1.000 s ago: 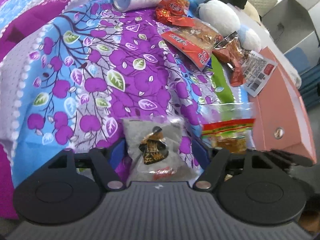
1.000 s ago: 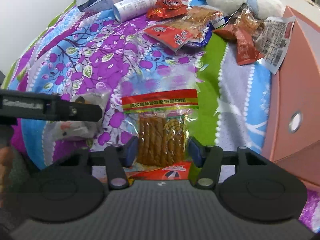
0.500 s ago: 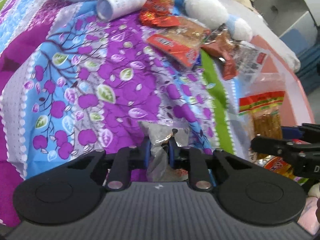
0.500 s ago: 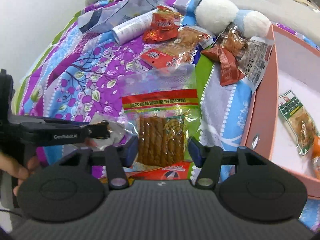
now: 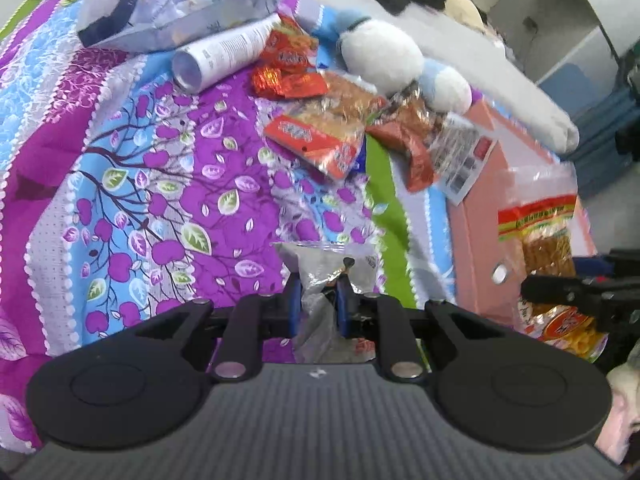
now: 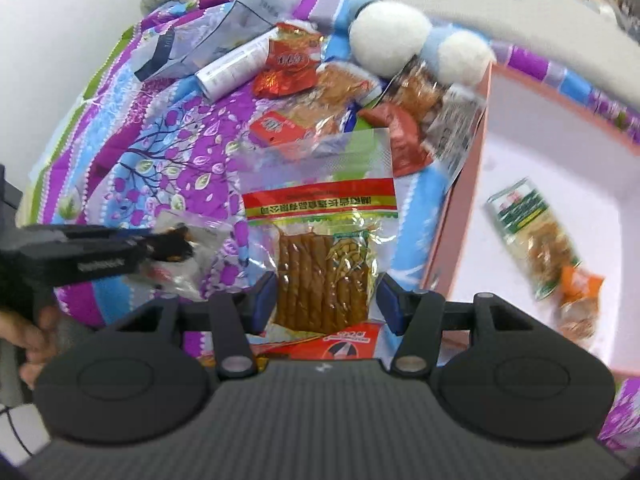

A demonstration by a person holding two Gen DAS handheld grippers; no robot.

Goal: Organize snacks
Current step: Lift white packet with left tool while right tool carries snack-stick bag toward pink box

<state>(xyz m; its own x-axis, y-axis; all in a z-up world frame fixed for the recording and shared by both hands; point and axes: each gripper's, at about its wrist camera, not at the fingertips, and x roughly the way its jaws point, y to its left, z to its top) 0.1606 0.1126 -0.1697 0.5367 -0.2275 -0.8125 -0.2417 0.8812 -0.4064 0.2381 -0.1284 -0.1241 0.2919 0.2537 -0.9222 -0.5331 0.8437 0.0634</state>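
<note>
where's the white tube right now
The white tube lies on the floral bedspread at the far side, upper centre-left in both wrist views. It sits between the pale blue-grey pouch and the crumpled red wrappers.

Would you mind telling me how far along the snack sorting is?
Done: two packets lie in the pink box. In hand: left gripper pinches a clear wrapper; right gripper holds the twisted-sticks bag. Left: several red packets on the bedspread.
</note>
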